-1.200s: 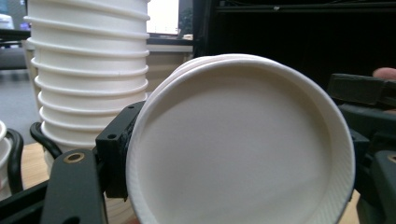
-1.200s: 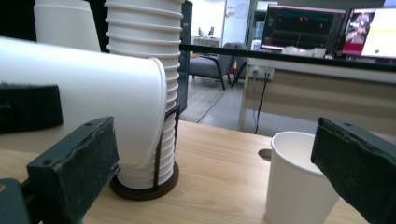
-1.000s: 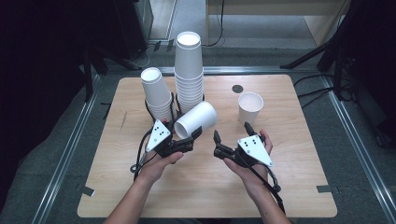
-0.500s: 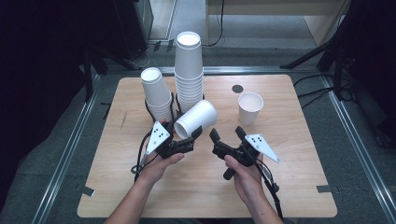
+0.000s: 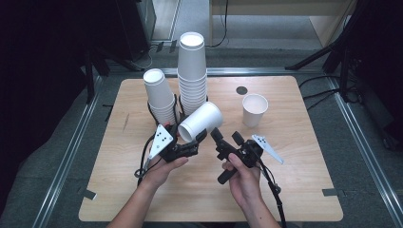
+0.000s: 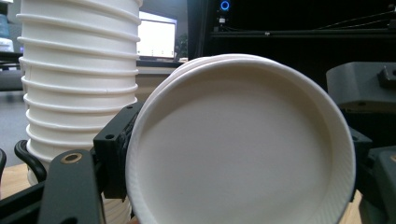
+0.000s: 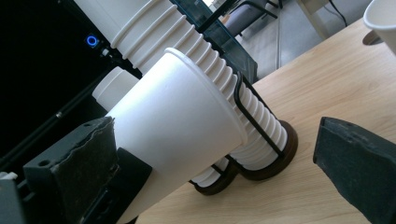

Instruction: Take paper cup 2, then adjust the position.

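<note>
A white paper cup [image 5: 202, 119] hangs on its side over the table's middle, base towards my left gripper [image 5: 192, 140], which is shut on it. In the left gripper view the cup's recessed base [image 6: 243, 154] sits between the two black jaws of the left gripper [image 6: 238, 163]. My right gripper [image 5: 217, 156] stands just right of the cup, rolled on its side. Its jaws have just been opening and stand wide apart. In the right gripper view the cup [image 7: 177, 126] lies beside the left jaw of the right gripper [image 7: 215, 144], and no pad presses on it.
Two stacks of upturned white cups stand in black wire holders behind the held cup: a tall stack [image 5: 192, 71] and a shorter stack [image 5: 159, 95]. A single upright cup [image 5: 254, 109] and a small black disc [image 5: 242, 90] lie at the back right of the wooden table [image 5: 294, 190].
The right hand has rolled, swinging its grey plate out to the right and turning its jaws one above the other. The left gripper and the cup have kept still.
</note>
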`<state>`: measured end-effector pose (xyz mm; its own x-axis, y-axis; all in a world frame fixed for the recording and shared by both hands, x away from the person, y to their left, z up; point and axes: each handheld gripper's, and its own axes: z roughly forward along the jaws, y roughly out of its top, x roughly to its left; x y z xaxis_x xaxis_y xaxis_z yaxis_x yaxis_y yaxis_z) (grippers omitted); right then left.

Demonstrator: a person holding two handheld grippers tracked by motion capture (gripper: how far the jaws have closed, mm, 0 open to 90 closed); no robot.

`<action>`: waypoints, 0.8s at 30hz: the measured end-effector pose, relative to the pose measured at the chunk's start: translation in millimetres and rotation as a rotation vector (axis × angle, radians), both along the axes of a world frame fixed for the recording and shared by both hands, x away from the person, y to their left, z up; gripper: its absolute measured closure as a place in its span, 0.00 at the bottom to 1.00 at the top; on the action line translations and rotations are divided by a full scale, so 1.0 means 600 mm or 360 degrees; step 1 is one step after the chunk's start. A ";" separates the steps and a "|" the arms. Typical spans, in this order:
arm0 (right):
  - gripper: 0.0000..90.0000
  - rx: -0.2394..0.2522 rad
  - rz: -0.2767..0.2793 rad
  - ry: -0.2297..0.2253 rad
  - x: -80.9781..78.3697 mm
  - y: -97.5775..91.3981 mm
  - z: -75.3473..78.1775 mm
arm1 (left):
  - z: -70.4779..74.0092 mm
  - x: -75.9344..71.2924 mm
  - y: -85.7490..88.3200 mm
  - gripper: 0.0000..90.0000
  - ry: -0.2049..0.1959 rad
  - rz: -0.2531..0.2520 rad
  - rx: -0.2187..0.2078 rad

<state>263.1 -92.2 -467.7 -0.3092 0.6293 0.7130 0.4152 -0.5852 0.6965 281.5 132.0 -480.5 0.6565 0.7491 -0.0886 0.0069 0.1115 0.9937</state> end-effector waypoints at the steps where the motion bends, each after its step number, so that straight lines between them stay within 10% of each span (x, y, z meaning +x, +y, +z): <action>1: 0.00 0.0036 0.0002 0.0014 0.001 0.002 0.000 | 0.000 0.000 -0.001 0.25 -0.0003 -0.0009 -0.0004; 24: 0.00 0.0281 0.0031 0.0195 0.023 0.014 -0.002 | 0.002 -0.004 -0.001 0.25 -0.0024 -0.0025 -0.0009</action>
